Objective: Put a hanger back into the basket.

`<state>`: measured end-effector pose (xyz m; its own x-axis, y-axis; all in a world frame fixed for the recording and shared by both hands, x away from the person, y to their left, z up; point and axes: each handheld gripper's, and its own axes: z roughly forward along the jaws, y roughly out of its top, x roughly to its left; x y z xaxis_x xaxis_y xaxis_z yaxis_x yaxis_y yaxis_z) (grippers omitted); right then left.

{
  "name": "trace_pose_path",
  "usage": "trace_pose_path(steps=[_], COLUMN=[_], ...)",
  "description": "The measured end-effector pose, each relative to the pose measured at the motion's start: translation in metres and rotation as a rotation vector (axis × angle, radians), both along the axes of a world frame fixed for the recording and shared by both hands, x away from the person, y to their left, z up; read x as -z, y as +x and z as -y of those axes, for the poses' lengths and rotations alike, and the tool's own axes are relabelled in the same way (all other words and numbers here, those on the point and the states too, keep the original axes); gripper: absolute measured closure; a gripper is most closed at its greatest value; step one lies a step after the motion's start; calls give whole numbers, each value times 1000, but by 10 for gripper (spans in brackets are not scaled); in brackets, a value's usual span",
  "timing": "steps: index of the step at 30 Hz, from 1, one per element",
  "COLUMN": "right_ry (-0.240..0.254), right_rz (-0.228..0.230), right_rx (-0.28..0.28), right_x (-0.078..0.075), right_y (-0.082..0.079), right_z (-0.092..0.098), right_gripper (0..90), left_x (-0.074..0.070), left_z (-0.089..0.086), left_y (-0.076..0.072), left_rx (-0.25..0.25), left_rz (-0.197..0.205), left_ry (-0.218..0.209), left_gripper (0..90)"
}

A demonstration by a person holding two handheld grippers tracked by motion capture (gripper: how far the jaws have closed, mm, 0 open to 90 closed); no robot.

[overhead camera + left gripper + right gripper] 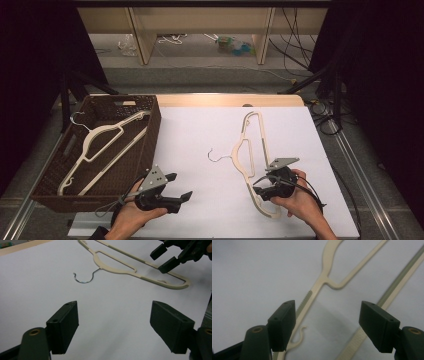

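On the white bench (200, 130) at your right lies a cream hanger (248, 150), flat, its wire hook (83, 278) pointing toward the middle. Your right claw (261, 182) hovers over the hanger's near end, jaws spread wide astride its two bars, not pressing on either. Your left claw (181, 186) sits released over bare bench, well apart from it. At far left, a brown basket (150, 130) holds a second hanger (102, 147).
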<state>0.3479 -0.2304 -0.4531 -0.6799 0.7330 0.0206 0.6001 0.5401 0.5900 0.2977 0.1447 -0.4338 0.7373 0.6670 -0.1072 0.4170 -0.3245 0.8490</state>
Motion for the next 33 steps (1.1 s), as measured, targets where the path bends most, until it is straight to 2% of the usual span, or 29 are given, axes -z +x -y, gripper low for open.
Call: trace_pose_path(steps=[3, 4, 7, 8, 11, 12, 13, 16, 17, 18, 20, 22, 25, 27, 29, 30, 33], right_ry=[2, -15, -14, -13, -39, -42, -44, -54, -50, -54, -71, -78, -72, -79, -71, -80, -93], right_rz=[0, -7, -13, 6, -20, -18, -13, -11, -44, -42, -65, -61, -99, -96, -122, -111, -128], right_rx=[42, 38, 58, 57, 67, 85, 74, 87, 107, 98, 124, 131, 176, 182, 201, 185, 201], right_x=[2, 1, 1, 4, 3, 4, 4, 5, 4, 4, 3, 6, 6, 7, 7, 9, 9], right_y=[3, 5, 10, 11, 16, 17, 21, 25, 24, 26, 28, 34, 41, 47, 50, 53, 58], right_z=[1, 2, 4, 4, 5, 4, 6, 6, 5, 5, 5, 8, 11, 13, 13, 14, 13], right_gripper=[313, 316, 320, 321, 328, 330, 337, 345, 348, 353, 362, 376, 404, 435, 452, 458, 486], left_x=[0, 1, 2, 2, 2, 2, 3, 3, 3, 3, 4, 4, 3, 4, 4, 5, 5], left_z=[-1, 0, 1, 1, 2, 2, 3, 3, 3, 3, 3, 3, 3, 3, 4, 4, 4], left_y=[1, 1, 0, 0, -1, 0, 0, -1, -1, -2, -2, -3, -2, -2, -2, -2, -2], left_rx=[6, 3, 12, 15, 17, 24, 26, 26, 27, 26, 30, 32, 45, 48, 44, 46, 52], left_rz=[-4, -2, -12, -10, -15, -9, -5, -7, -7, -4, -8, -8, -5, -11, -11, -6, -16], left_ry=[-2, 4, 5, 7, 9, 14, 10, 7, 19, 14, 11, 7, 11, 11, 14, 18, 10], left_gripper=[230, 230, 229, 229, 229, 229, 229, 229, 229, 229, 229, 229, 229, 229, 229, 229, 229])
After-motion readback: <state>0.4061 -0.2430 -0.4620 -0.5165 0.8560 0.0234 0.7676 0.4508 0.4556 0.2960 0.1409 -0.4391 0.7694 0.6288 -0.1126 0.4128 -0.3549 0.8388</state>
